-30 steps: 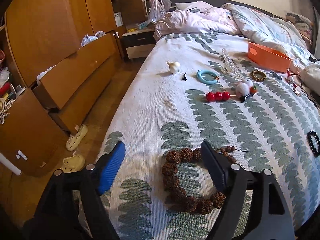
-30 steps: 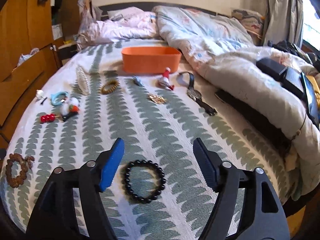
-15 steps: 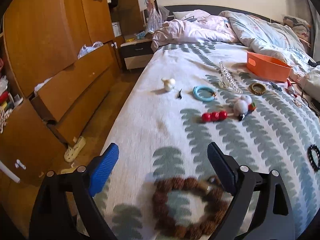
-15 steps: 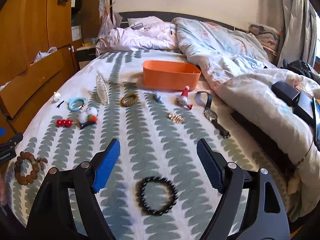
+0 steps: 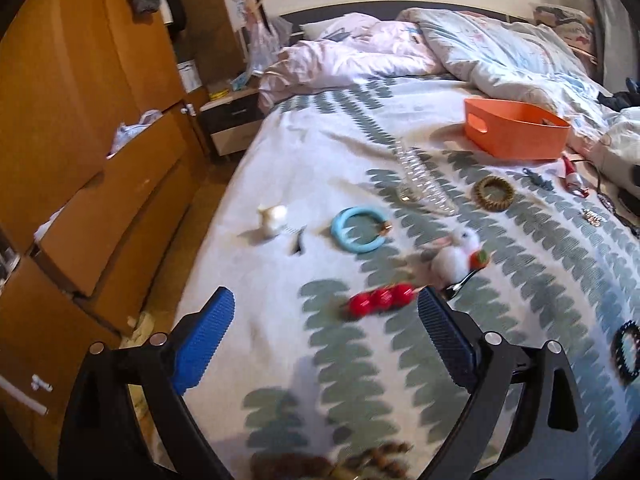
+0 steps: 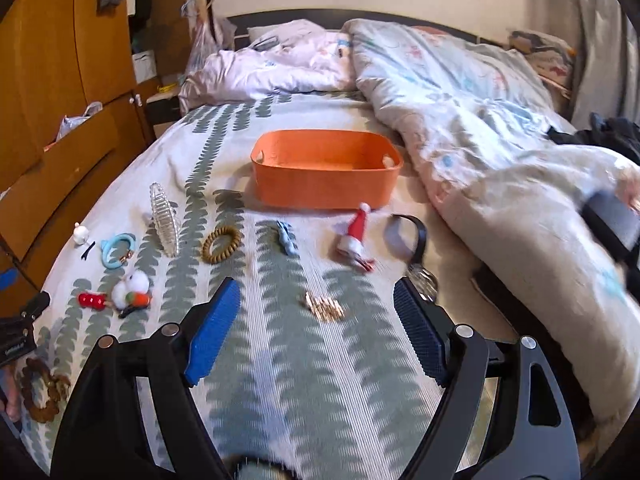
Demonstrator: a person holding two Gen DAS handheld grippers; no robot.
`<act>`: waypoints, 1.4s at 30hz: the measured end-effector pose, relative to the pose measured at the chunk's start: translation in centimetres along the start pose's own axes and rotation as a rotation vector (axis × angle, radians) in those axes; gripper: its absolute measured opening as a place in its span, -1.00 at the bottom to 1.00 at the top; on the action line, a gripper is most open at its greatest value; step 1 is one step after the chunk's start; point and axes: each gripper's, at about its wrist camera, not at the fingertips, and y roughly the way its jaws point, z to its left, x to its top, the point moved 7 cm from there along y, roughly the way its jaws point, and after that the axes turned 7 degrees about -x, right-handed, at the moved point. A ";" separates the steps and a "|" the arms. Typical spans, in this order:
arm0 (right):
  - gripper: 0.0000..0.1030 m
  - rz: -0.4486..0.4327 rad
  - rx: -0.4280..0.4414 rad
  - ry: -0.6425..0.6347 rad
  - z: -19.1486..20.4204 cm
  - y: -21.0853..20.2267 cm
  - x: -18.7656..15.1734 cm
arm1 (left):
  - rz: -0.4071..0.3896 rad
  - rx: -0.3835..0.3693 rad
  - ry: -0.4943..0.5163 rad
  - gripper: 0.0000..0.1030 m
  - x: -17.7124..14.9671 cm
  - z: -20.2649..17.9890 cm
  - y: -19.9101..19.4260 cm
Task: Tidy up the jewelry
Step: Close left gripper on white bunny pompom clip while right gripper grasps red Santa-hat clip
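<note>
Bed: a leaf-print bedspread is carrying scattered jewelry.
Left gripper: jaws apart, empty, hanging above the brown bead bracelet.
Right gripper: jaws apart, empty.
Advice: straddle one bead row, then close.
Orange basket: resting mid-bed, long axis lying left-right.

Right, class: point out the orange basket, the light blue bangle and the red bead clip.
orange basket point(image 6: 324, 186): right wrist view, on its front wall.
light blue bangle point(image 5: 340, 236): left wrist view, on the ring's left arc.
red bead clip point(image 5: 380, 299): left wrist view, on the middle bead.
</note>
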 end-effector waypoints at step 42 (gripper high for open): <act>0.53 0.224 -0.114 0.029 -3.0 16.5 0.8 | 0.223 -0.158 0.059 0.78 0.8 -9.2 10.3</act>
